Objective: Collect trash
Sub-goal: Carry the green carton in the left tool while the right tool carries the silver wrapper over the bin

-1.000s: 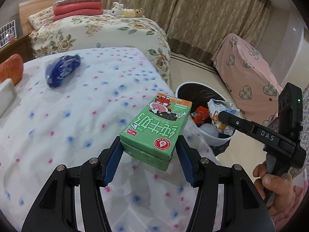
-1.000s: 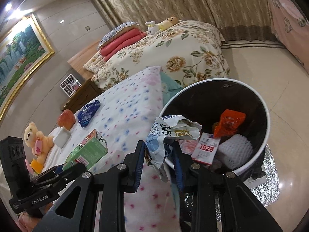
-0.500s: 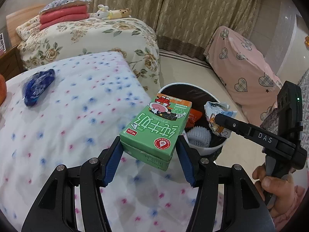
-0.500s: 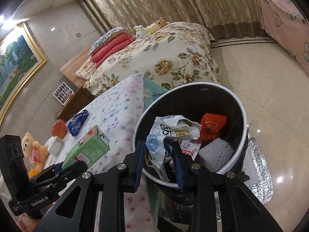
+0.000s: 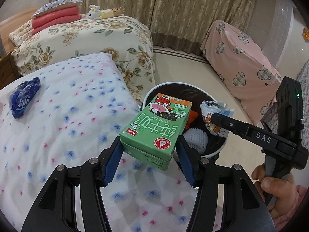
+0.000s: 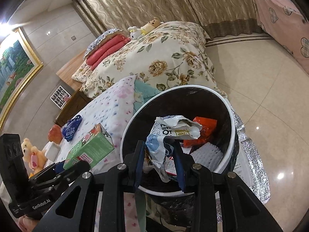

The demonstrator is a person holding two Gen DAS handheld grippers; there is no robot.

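Note:
My left gripper (image 5: 148,148) is shut on a green milk carton (image 5: 154,127), which it holds above the spotted bed near the rim of the black bin with a white rim (image 5: 193,89). In the right wrist view my right gripper (image 6: 159,150) is shut on a crumpled white and blue wrapper (image 6: 173,127), held over the bin's (image 6: 233,127) open mouth. That wrapper (image 5: 210,106) also shows in the left wrist view at the right gripper's tip. Inside the bin lie an orange packet (image 6: 204,125) and a white foam net (image 6: 206,152). A blue packet (image 5: 23,98) lies on the bed.
The bin stands on the tiled floor against the spotted bed's (image 5: 67,116) corner. A floral bed (image 5: 87,38) with folded red blankets and soft toys lies behind. A pink heart-patterned cover (image 5: 241,58) is at the right. A teddy bear (image 6: 32,154) sits on the bed's far end.
Both grippers have shifted toward the bin, which now looks larger and nearer the middle of each view. The carton and the wrapper stay held.

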